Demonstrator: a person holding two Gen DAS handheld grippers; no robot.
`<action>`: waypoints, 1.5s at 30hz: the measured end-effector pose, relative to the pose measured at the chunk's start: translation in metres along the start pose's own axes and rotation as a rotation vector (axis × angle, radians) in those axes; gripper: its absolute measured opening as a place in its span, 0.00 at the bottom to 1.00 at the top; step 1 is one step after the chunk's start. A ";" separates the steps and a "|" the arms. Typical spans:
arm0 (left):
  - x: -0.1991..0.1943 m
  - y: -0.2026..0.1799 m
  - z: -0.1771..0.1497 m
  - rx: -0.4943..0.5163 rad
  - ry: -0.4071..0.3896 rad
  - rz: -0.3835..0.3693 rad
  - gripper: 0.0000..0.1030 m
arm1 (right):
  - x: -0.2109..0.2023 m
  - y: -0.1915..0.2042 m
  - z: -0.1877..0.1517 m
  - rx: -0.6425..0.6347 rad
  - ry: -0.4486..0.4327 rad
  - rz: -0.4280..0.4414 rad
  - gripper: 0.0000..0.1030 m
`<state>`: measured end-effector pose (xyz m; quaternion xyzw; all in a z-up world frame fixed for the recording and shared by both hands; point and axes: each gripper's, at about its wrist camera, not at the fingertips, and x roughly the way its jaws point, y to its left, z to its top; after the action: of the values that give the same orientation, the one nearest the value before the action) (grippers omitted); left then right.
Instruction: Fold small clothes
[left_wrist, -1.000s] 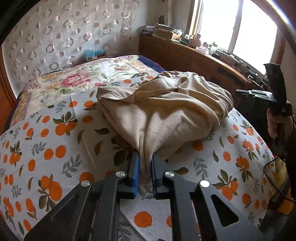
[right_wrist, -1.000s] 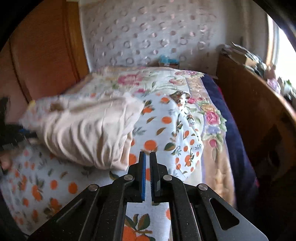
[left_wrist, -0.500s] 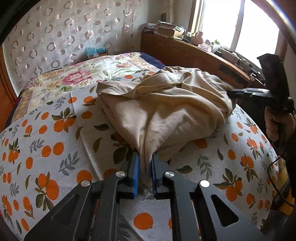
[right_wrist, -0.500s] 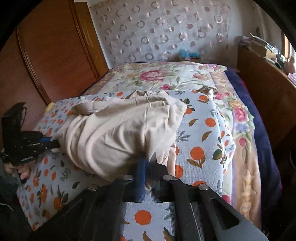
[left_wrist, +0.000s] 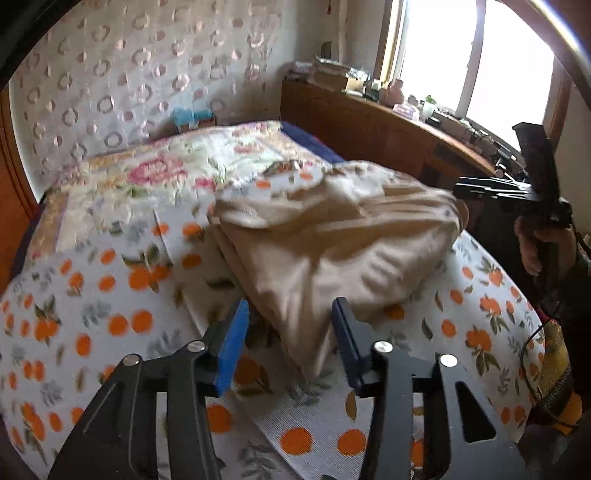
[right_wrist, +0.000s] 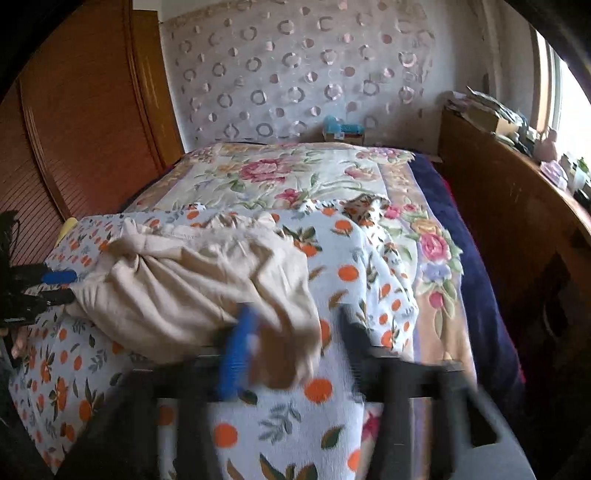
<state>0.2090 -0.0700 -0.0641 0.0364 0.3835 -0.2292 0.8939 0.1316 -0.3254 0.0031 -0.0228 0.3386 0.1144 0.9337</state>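
Claws (left_wrist: 288, 339) (right_wrist: 295, 347) opening, beige garment (left_wrist: 332, 251) lying loose between both.

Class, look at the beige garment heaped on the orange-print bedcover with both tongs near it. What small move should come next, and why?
Probably pull both tongs back clear. The left tongs and right tongs are opening, with a garment edge between their jaws but no longer pinched. It lies bunched on the bedcover, so a fresh corner grip seems needed.
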 end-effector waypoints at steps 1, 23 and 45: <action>0.000 0.002 0.004 0.004 -0.004 0.006 0.52 | 0.002 0.001 0.004 -0.003 -0.010 0.002 0.62; 0.049 0.033 0.029 -0.020 0.048 0.046 0.55 | 0.093 -0.031 0.056 0.080 0.006 0.011 0.06; 0.097 0.048 0.052 -0.127 0.107 -0.065 0.63 | 0.105 -0.021 0.047 0.083 0.175 0.121 0.77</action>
<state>0.3227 -0.0761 -0.1010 -0.0207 0.4454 -0.2309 0.8648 0.2441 -0.3195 -0.0281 0.0264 0.4238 0.1543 0.8921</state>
